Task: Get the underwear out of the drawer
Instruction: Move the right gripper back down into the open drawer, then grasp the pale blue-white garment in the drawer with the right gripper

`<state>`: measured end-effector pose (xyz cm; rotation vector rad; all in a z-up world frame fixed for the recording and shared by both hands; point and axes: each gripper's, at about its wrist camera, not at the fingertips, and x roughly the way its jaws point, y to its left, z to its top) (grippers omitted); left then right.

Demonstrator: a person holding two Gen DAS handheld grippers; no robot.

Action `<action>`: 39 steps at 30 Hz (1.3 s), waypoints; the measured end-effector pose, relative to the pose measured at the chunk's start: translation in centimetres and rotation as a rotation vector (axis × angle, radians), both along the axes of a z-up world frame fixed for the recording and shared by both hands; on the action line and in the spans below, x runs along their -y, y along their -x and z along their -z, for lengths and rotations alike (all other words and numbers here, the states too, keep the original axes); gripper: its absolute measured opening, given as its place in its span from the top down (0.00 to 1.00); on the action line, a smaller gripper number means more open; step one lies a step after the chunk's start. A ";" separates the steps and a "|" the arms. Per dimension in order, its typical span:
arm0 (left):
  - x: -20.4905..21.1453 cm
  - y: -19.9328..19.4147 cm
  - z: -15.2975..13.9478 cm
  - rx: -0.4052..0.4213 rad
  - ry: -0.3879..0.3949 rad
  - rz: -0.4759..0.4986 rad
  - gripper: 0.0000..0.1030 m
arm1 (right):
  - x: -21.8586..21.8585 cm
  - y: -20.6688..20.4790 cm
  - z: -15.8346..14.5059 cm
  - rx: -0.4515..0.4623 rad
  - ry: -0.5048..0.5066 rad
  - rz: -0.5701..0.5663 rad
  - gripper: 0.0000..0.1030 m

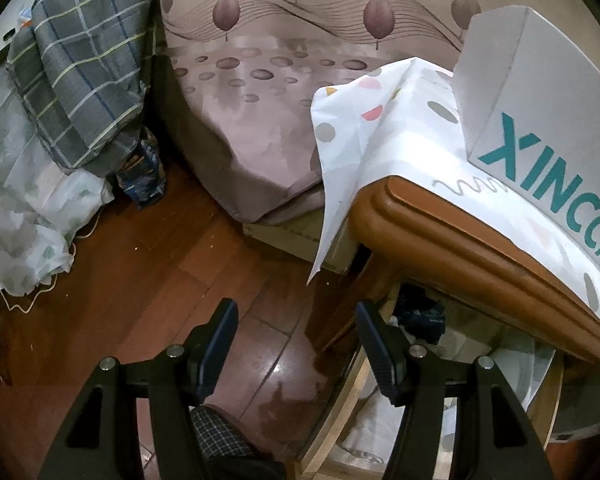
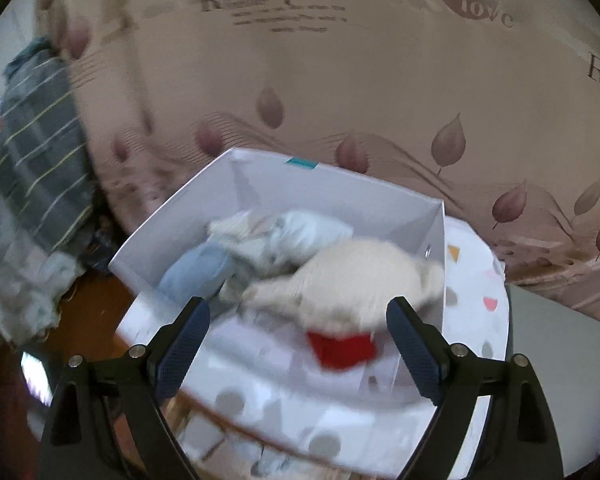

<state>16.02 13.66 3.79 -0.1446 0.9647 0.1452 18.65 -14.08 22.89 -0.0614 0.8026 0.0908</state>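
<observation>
**Two claws spread, both empty**

Left claw (image 1: 296,308) wide apart, nothing between pads, hanging over floor (image 1: 140,280) just beside open drawer (image 1: 352,392). Dark underwear (image 1: 420,316) bunched near drawer's left front corner, under tabletop (image 1: 440,224) lip. Best reached low from the front, clear of that overhanging edge and hanging cloth (image 1: 340,184). Right claw (image 2: 298,304) likewise wide and empty above white box (image 2: 172,232) on tabletop; blurred pale pieces (image 2: 352,276) and red piece (image 2: 340,348) inside. Open room leftward over floor.
</observation>
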 end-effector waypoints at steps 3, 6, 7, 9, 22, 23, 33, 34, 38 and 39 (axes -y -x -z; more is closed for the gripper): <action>-0.5 0.0 0.0 -0.002 0.005 -0.021 0.39 | -0.2 4.0 0.9 0.000 0.007 -0.049 0.15; -0.8 0.0 0.0 -0.002 0.024 -0.033 0.39 | -0.3 7.1 2.8 -0.033 0.012 -0.084 0.15; -0.8 0.1 -0.1 0.002 0.022 -0.035 0.39 | -0.3 8.0 3.9 -0.058 0.014 -0.092 0.15; -0.8 0.2 -0.1 0.003 0.017 -0.036 0.39 | -0.3 9.2 6.4 -0.113 0.013 -0.091 0.15; -1.5 0.1 -0.4 0.003 0.049 -0.053 0.39 | 1.0 8.0 22.6 -0.447 -0.103 0.142 0.09; -1.5 0.1 -0.4 0.001 0.054 -0.053 0.39 | 1.2 8.0 23.2 -0.448 -0.133 0.179 0.09; -2.0 0.3 -0.5 -0.003 0.081 -0.047 0.39 | 0.1 6.8 27.1 -0.478 -0.132 0.341 0.08; -2.0 0.3 -0.5 -0.004 0.086 -0.048 0.39 | -0.1 6.5 27.3 -0.484 -0.111 0.342 0.08; -2.1 0.2 -0.8 0.005 0.102 -0.049 0.39 | 0.3 6.2 28.4 -0.495 -0.112 0.423 0.08; -2.1 0.3 -0.8 0.005 0.102 -0.046 0.39 | 0.5 6.2 28.6 -0.493 -0.112 0.450 0.08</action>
